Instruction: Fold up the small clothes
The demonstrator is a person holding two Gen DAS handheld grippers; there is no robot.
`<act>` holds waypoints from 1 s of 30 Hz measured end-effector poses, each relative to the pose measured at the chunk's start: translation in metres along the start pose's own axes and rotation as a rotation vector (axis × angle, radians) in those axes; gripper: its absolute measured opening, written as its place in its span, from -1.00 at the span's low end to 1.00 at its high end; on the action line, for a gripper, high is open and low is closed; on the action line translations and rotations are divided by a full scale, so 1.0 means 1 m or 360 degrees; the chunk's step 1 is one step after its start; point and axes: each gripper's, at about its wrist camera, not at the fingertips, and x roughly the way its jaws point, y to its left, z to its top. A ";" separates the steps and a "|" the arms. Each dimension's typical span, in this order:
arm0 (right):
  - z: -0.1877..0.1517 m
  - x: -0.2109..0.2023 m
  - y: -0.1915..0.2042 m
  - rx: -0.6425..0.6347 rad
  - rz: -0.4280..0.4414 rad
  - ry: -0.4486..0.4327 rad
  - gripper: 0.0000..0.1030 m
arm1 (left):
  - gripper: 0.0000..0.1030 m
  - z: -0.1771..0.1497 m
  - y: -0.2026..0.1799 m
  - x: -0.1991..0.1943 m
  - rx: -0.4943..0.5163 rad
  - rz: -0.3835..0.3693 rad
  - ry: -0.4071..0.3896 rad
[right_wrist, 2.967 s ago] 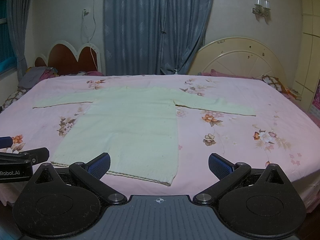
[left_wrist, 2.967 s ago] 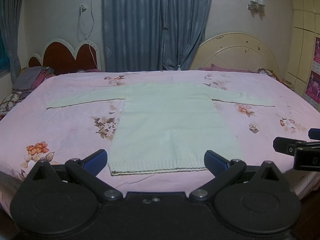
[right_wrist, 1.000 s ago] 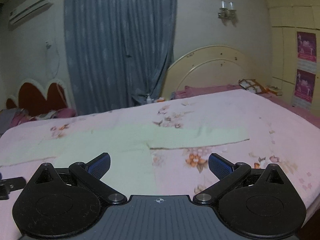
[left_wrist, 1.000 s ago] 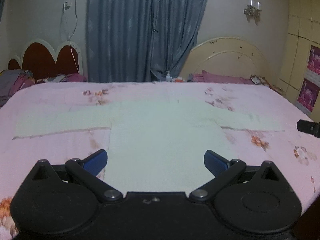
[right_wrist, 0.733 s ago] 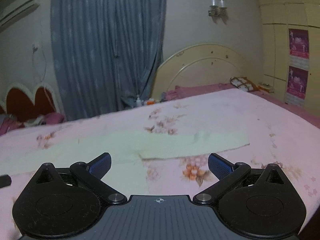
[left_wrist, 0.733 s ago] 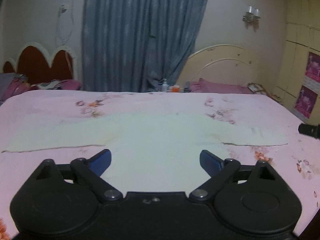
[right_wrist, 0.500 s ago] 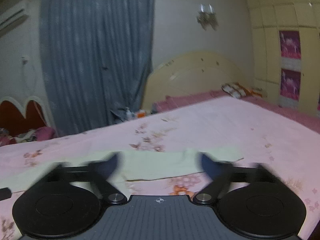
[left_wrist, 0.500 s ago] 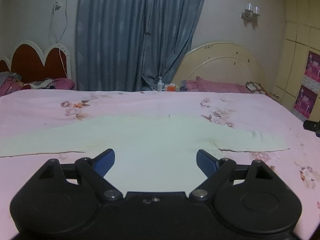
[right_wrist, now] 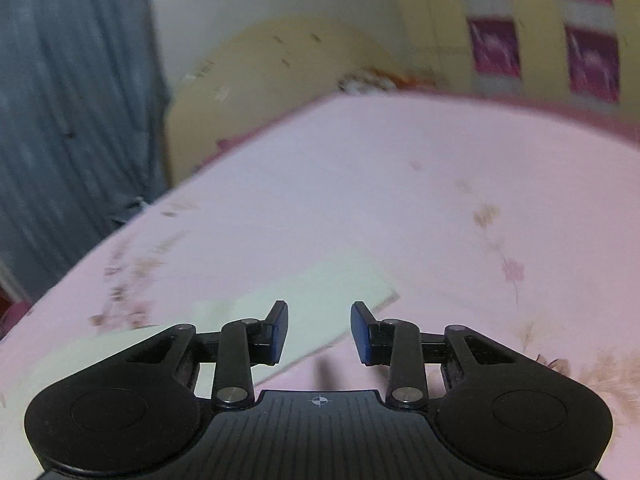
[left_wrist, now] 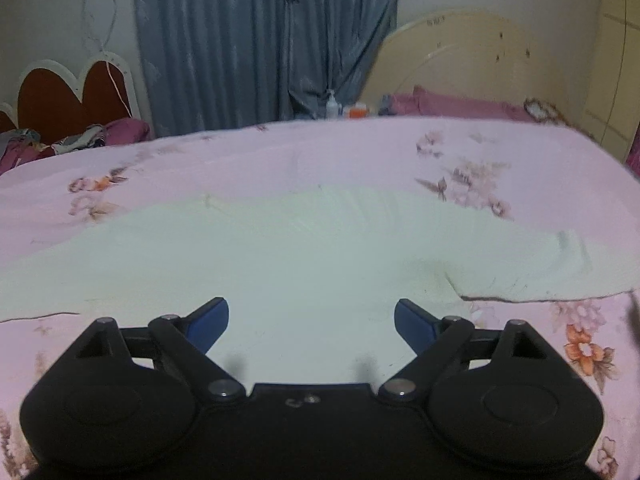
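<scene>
A pale green long-sleeved sweater (left_wrist: 304, 248) lies spread flat on a bed (left_wrist: 320, 152) covered with a pink floral sheet, its sleeves stretched out to either side. The left tool (left_wrist: 311, 320) hangs low over the body of the sweater with its blue-padded fingers (left_wrist: 210, 322) set wide apart and nothing between them. The right tool (right_wrist: 319, 332) sits above the end of one sleeve (right_wrist: 320, 304), which reaches as far as a straight cuff edge on the pink sheet; its fingers (right_wrist: 279, 330) are drawn in to a narrow gap, with pale knit showing behind the gap, and nothing is pinched. Past the bed stand blue curtains (left_wrist: 264, 40), a red scalloped headboard (left_wrist: 72, 96) and a cream arched headboard (left_wrist: 472, 60). The right wrist view is blurred, so the far wall is hard to read
</scene>
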 end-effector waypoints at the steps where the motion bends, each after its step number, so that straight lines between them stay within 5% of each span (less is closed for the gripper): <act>1: 0.001 0.010 -0.009 0.0035 -0.0012 0.0022 -0.33 | 0.74 0.000 -0.005 0.006 0.0013 0.0007 0.0023; 12: 0.007 0.040 -0.045 0.0135 0.0079 0.0038 -0.34 | 0.78 0.010 -0.033 0.029 0.0048 0.0033 0.0100; 13: 0.007 0.038 -0.042 0.0108 0.0098 0.0029 -0.47 | 0.79 0.013 -0.034 0.029 0.0046 0.0035 0.0091; 14: 0.009 0.031 -0.040 0.0089 0.0123 0.0009 -0.96 | 0.80 0.014 -0.034 0.028 0.0046 0.0038 0.0081; 17: 0.009 0.001 -0.041 -0.0002 0.0082 -0.0152 -0.96 | 0.81 0.017 -0.032 0.027 0.0037 0.0054 0.0065; 20: 0.000 0.017 -0.064 0.0082 -0.0020 0.0030 -0.96 | 0.81 0.015 -0.024 0.026 0.0008 0.0056 0.0087; 30: 0.004 -0.015 -0.013 -0.0023 0.0143 -0.0064 -0.96 | 0.83 -0.007 0.043 0.014 -0.0078 0.0091 0.0100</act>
